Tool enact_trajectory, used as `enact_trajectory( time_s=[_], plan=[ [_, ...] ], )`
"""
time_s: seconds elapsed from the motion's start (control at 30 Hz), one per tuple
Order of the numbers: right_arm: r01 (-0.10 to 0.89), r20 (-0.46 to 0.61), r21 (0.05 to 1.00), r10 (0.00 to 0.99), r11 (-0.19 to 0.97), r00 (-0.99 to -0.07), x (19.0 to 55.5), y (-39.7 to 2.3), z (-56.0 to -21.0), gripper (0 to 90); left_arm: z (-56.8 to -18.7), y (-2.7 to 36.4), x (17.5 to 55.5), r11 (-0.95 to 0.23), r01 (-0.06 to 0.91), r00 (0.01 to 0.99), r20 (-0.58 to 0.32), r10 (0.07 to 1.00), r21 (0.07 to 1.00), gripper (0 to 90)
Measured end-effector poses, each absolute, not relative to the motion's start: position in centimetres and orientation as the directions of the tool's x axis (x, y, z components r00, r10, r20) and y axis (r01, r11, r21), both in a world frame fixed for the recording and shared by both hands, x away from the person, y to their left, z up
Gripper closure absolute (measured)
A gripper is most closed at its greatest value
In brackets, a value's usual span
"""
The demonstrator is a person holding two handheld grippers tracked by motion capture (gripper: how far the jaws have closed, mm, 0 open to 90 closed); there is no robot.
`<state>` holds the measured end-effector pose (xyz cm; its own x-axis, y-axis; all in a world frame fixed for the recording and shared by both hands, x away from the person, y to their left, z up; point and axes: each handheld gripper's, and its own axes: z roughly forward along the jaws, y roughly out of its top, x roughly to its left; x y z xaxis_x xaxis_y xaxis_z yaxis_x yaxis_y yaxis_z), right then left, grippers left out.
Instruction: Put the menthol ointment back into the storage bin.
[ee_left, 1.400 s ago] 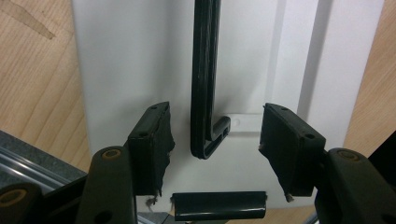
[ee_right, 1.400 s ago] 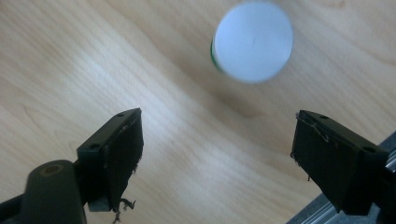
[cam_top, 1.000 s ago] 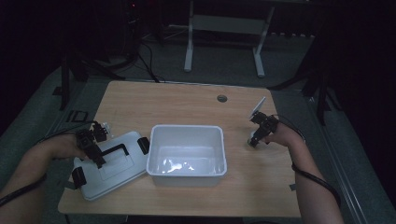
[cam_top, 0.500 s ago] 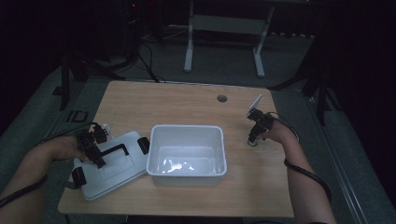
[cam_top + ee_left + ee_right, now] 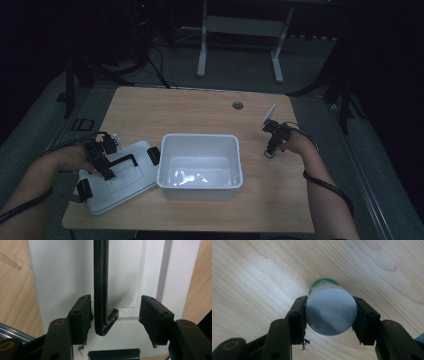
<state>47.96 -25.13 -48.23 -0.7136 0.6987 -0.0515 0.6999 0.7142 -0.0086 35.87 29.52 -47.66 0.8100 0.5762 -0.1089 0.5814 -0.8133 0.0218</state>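
Note:
A white lid (image 5: 125, 186) with a black handle (image 5: 122, 161) lies flat at the table's left. My left gripper (image 5: 102, 162) points down at it. In the left gripper view the gripper (image 5: 115, 300) is open around the handle (image 5: 101, 285), which stands close to the left pad with a gap to the right pad. At the right, my right gripper (image 5: 272, 146) is shut on a small white bottle (image 5: 330, 312) with a green cap (image 5: 322, 281) that stands on the wood. Its jaws have just been closing, and both pads now press the bottle's sides.
An open white plastic box (image 5: 200, 136) stands in the middle of the wooden table (image 5: 200, 110), with its left wall against the lid. A round cable hole (image 5: 237, 105) sits near the far edge. Dark floor and desk legs lie beyond.
The right hand has shifted slightly down toward the small bottle on the table. The left hand, lid and box have kept still.

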Motion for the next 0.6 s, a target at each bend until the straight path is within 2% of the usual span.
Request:
enact_trajectory(
  time_s=[0.2, 0.33, 0.43, 0.6],
  plan=[
    [0.621, -0.062, -0.037, 0.618, 0.783, -0.783, 46.9, -24.7, -47.9, 49.9, -47.5, 29.4, 35.8, -0.815, 0.578, 0.813, -0.108, 0.572, 0.03, 43.2],
    [0.542, -0.043, -0.024, 0.541, 0.84, -0.84, 45.7, -24.4, -47.7, 50.0, -47.5, 29.3, 35.8, -0.815, 0.578, 0.813, -0.109, 0.572, 0.032, 43.2],
    [0.523, -0.041, -0.016, 0.522, 0.852, -0.852, 45.4, -24.3, -47.7, 50.0, -47.6, 29.3, 35.8, -0.815, 0.579, 0.812, -0.11, 0.573, 0.031, 43.2],
    [0.465, -0.065, -0.063, 0.461, 0.883, -0.885, 44.5, -24.1, -47.9, 50.0, -47.6, 29.1, 35.9, -0.816, 0.577, 0.813, -0.113, 0.571, 0.026, 43.2]
  ],
)
